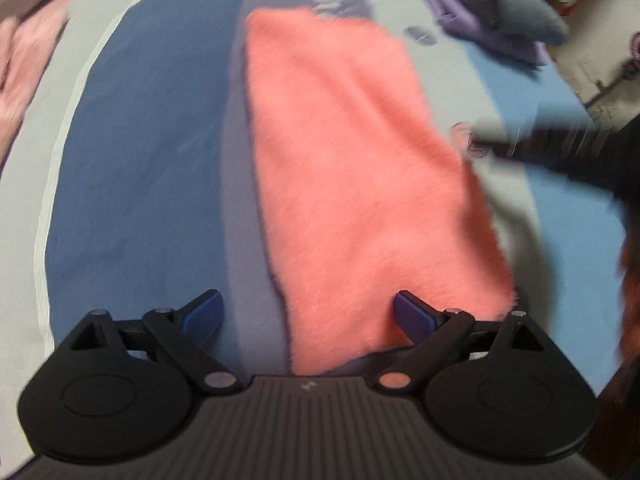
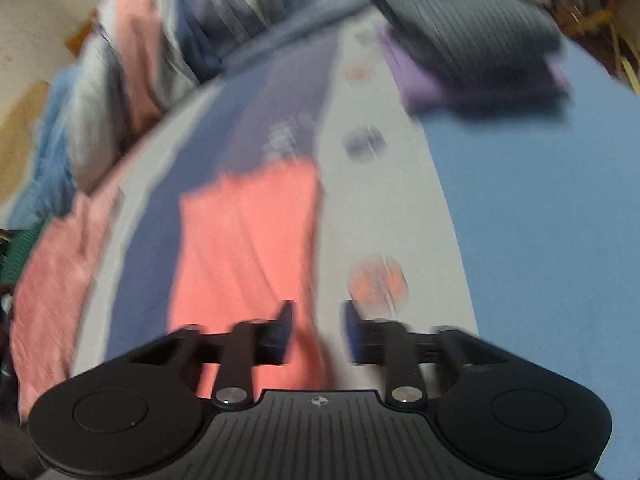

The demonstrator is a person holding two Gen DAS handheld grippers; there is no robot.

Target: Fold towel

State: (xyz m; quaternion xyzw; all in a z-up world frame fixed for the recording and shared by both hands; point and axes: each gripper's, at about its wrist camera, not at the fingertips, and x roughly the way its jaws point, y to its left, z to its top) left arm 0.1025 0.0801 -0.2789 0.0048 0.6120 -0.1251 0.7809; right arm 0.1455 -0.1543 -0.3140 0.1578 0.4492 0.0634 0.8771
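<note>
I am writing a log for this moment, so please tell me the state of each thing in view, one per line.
Coral towel: lying flat on the bed, not gripped.
Left hand-held gripper: open wide, empty, over the towel's near end.
Right hand-held gripper: open, empty, at the towel's near edge.
Grey towel: folded, stacked on the purple one.
Purple towel: folded, under the grey one.

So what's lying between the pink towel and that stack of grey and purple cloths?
Only bedsheet, pale and purplish stripes with small round prints. No other object lies there. Both wrist views show it, blurred, beyond the pink towel before the stack.
</note>
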